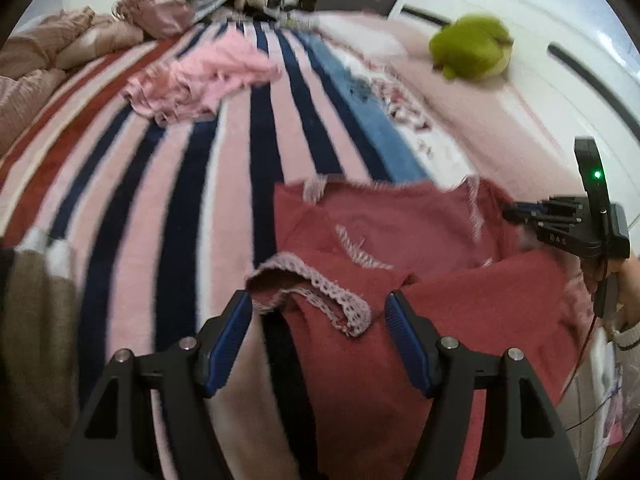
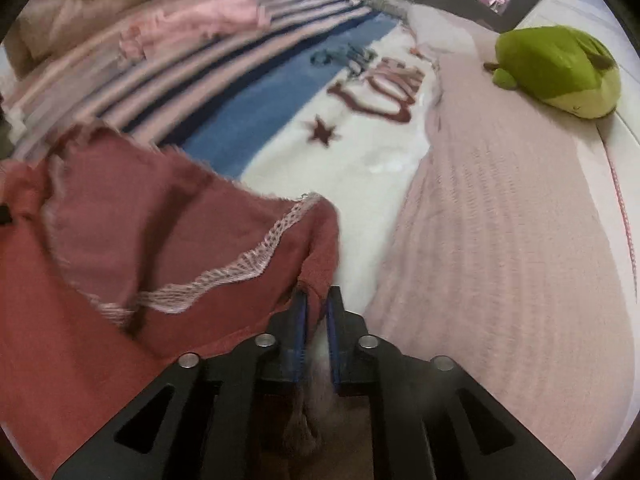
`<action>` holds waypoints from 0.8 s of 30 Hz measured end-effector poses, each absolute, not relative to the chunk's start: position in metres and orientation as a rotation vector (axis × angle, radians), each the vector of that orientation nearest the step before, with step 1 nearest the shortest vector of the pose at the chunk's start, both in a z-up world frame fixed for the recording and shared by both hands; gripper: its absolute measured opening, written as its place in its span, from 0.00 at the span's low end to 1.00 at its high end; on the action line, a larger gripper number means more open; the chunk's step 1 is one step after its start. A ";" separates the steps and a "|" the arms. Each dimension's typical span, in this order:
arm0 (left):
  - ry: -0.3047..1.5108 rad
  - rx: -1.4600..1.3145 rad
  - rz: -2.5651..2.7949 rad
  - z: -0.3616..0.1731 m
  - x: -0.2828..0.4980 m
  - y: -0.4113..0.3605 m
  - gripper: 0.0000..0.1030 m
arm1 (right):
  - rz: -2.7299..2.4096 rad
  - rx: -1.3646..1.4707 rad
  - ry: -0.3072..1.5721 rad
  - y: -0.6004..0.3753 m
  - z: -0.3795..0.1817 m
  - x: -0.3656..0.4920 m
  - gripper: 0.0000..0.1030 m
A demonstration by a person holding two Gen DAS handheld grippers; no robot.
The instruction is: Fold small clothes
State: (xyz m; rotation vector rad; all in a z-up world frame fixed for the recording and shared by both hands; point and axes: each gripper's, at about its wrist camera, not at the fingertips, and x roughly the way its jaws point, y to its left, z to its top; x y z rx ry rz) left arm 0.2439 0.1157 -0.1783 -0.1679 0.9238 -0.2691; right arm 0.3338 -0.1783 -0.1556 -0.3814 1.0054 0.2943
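**Around the bed**

A striped blanket point(image 1: 192, 184) covers most of the bed — pink, navy and dark red bands, with 1 blue band beside a white panel point(image 2: 360, 152) bearing dark red lettering and a star. A pale pink knitted cover point(image 2: 500, 240) lies along the right side. A green plush toy point(image 2: 560, 72) rests near the white edge of the bed point(image 1: 520, 32). Rumpled dusty-pink bedding point(image 1: 60, 44) sits at the far left — beyond it, blurred clutter, possibly shelves.
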 end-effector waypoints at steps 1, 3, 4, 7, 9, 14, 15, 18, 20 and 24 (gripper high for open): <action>0.901 -0.172 -0.281 -0.169 0.237 0.120 0.66 | 0.317 -0.337 0.989 -0.186 -0.142 0.327 0.26; 0.871 -0.159 -0.313 -0.154 0.221 0.126 0.74 | 0.417 -0.282 0.957 -0.198 -0.119 0.309 0.38; 0.880 -0.144 -0.338 -0.151 0.216 0.125 0.75 | 0.483 -0.289 0.949 -0.198 -0.110 0.299 0.40; 0.931 -0.084 -0.419 -0.160 0.197 0.112 0.75 | 0.605 -0.346 0.970 -0.193 -0.107 0.266 0.58; 0.969 -0.060 -0.420 -0.175 0.191 0.103 0.75 | 0.652 -0.388 1.013 -0.186 -0.121 0.246 0.67; 1.037 -0.094 -0.426 -0.205 0.190 0.088 0.29 | 0.587 -0.526 1.020 -0.168 -0.167 0.226 0.65; 1.044 -0.081 -0.406 -0.206 0.191 0.085 0.14 | 0.568 -0.512 1.007 -0.168 -0.171 0.229 0.56; 0.986 -0.091 -0.358 -0.189 0.200 0.087 0.05 | 0.497 -0.472 0.952 -0.171 -0.161 0.243 0.20; 0.944 -0.117 -0.327 -0.173 0.212 0.093 0.05 | 0.449 -0.420 0.913 -0.174 -0.148 0.260 0.10; 0.913 -0.123 -0.257 -0.159 0.248 0.102 0.04 | 0.429 -0.332 0.929 -0.174 -0.137 0.309 0.07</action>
